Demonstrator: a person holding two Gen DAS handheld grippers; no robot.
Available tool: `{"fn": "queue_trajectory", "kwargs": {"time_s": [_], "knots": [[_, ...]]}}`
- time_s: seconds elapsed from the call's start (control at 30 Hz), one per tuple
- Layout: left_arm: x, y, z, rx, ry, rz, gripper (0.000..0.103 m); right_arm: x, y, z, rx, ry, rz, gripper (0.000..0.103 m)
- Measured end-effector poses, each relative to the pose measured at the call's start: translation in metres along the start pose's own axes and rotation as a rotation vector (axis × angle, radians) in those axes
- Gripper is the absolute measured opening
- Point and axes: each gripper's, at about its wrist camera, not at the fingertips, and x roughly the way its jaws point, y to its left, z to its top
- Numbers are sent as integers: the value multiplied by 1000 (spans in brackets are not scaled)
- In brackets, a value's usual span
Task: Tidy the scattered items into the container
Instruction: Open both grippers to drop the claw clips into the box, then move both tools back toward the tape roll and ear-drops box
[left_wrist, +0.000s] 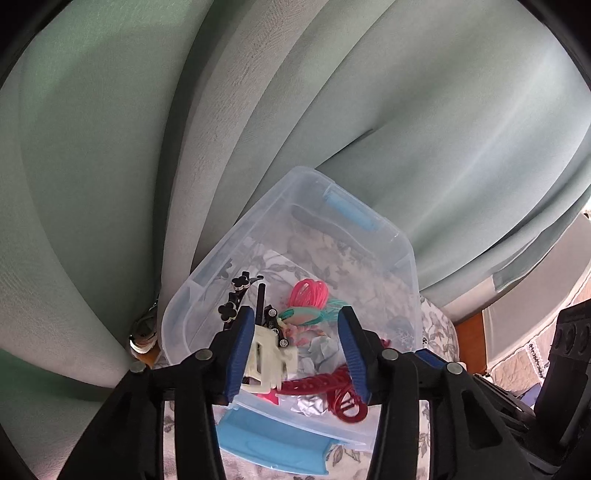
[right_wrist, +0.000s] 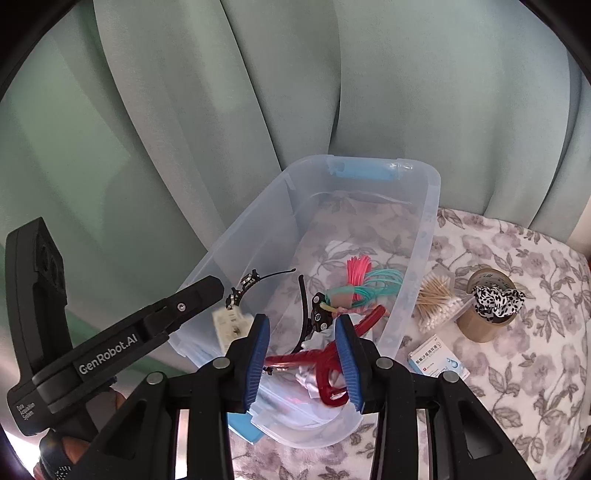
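Note:
A clear plastic container (left_wrist: 258, 206) (right_wrist: 428, 229) stands on a floral cloth. It holds pink and teal coil ties (left_wrist: 308, 291) (right_wrist: 360, 275), a black flowered headband (left_wrist: 236, 295), a small black toy car (left_wrist: 275, 325) and a red hair claw (left_wrist: 347, 400) (right_wrist: 328, 384). My left gripper (left_wrist: 295, 314) hangs over the near end, jaws apart. A cream hair claw (left_wrist: 266, 362) (right_wrist: 231, 325) lies against its left pad only; the other pad is clear of it. My right gripper (right_wrist: 302, 321) hovers above the container's near end, jaws apart, nothing pressed between them.
Right of the container lie a clear case of cotton swabs (right_wrist: 437, 302), a brown cardboard tube with a black-and-white scrunchie (right_wrist: 487, 310) and a small medicine box (right_wrist: 437, 360). Green curtains (right_wrist: 221, 110) hang close behind. A blue lid (left_wrist: 266, 443) sits under the container's near end.

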Motion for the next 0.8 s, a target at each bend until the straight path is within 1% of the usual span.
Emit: {"fn": "queue_trajectory", "kwargs": {"time_s": [0.1, 0.2, 0.33, 0.4, 0.53, 0.7, 0.77, 0.8], "knots": [[-1, 0, -1, 4, 1, -1, 57, -2, -2, -2, 9, -2, 1, 44], [-2, 0, -1, 5, 0, -1, 60, -4, -4, -3, 18, -8, 1, 50], [-5, -6, -2, 21, -4, 2, 65, -11, -9, -7, 35, -21, 6, 60], [-7, -10, -2, 29, -7, 2, 66, -15, -12, -8, 44, -30, 10, 62], [-11, -19, -4, 54, -16, 2, 70, -25, -20, -12, 64, -53, 14, 70], [-20, -35, -7, 94, -24, -7, 71, -42, -33, -18, 100, -95, 13, 84], [-23, -43, -8, 112, -26, -11, 71, -50, -39, -20, 113, -116, 13, 92], [-25, -48, -9, 121, -26, -12, 71, -54, -42, -22, 118, -126, 14, 93]]}}
